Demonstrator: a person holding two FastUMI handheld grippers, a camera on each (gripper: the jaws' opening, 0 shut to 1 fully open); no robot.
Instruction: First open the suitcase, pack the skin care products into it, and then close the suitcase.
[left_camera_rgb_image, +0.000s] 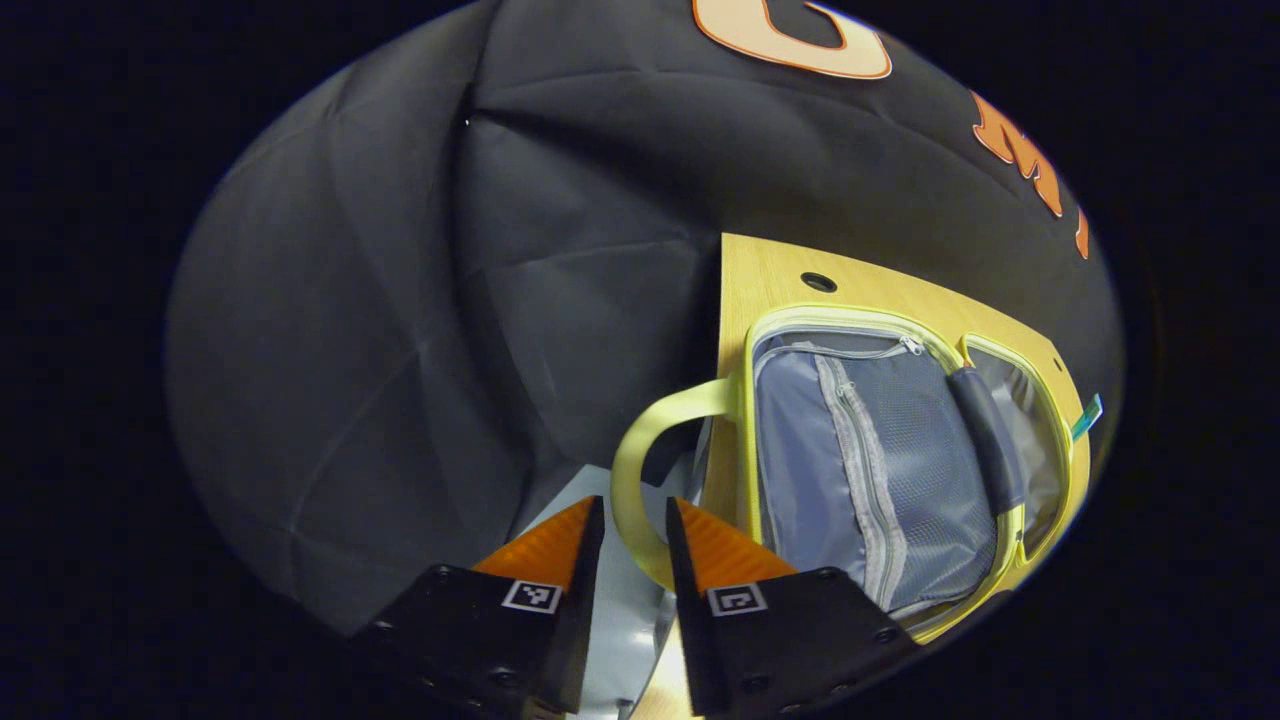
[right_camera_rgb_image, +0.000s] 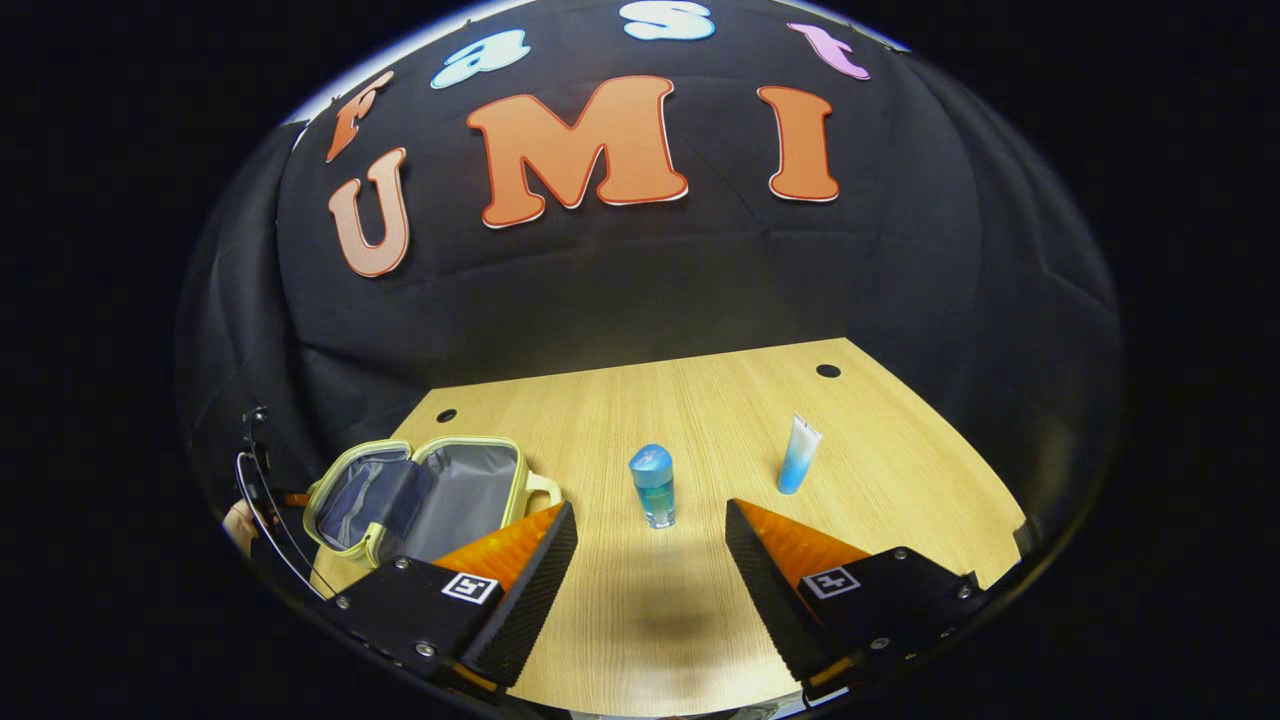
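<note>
Suitcase (right_camera_rgb_image: 430, 497) open at table's (right_camera_rgb_image: 700, 420) left edge, bottle (right_camera_rgb_image: 652, 485) and tube (right_camera_rgb_image: 798, 455) unpacked mid-table — right gripper (right_camera_rgb_image: 650, 545) agape, empty; left gripper (left_camera_rgb_image: 636, 535) narrowly parted around handle (left_camera_rgb_image: 640, 470).

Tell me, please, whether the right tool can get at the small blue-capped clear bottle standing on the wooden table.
Probably yes: the right tool is open, the small blue-capped clear bottle stands just ahead between its fingers.
</note>
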